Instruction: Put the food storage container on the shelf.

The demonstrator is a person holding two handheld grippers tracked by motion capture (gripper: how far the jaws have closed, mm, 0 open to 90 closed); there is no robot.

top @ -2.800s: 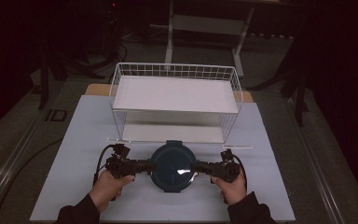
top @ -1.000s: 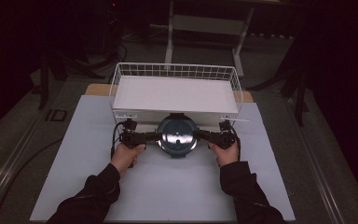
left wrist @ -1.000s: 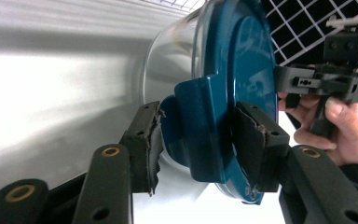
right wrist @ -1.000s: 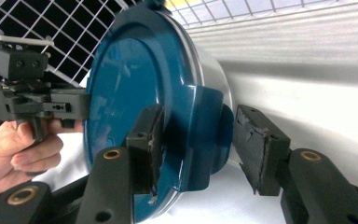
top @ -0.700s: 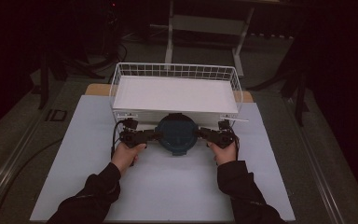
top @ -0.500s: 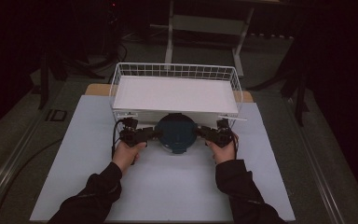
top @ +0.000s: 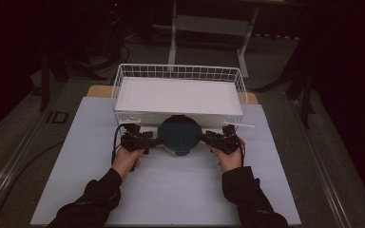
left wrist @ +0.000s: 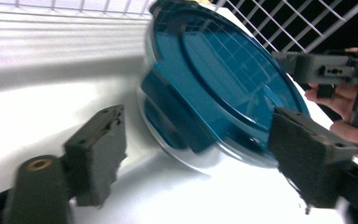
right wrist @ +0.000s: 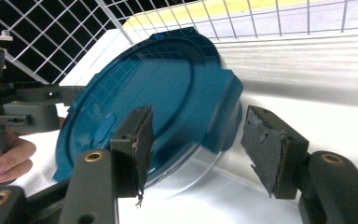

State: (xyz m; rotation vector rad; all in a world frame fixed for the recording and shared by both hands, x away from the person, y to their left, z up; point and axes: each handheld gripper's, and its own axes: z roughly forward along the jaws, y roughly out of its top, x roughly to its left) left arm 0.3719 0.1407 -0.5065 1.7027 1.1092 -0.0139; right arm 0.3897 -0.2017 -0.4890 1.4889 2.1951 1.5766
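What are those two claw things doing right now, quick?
Left gripper: open, jaws either side of the blue-lidded container.
Right gripper: open, jaws around its edge.

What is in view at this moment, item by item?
container: one, clear, round, with a teal lid, tilted at the basket's near side, between the tongs
wire basket: one, white, far half of the table, white liner inside
table cover: one, white, over the table
frame: one, pale, on the floor behind the table
left tongs: black, jaws apart on either side of the container's rim
right tongs: black, jaws apart at the lid's side tab
hands: two, dark sleeves, coming in from the bottom edge
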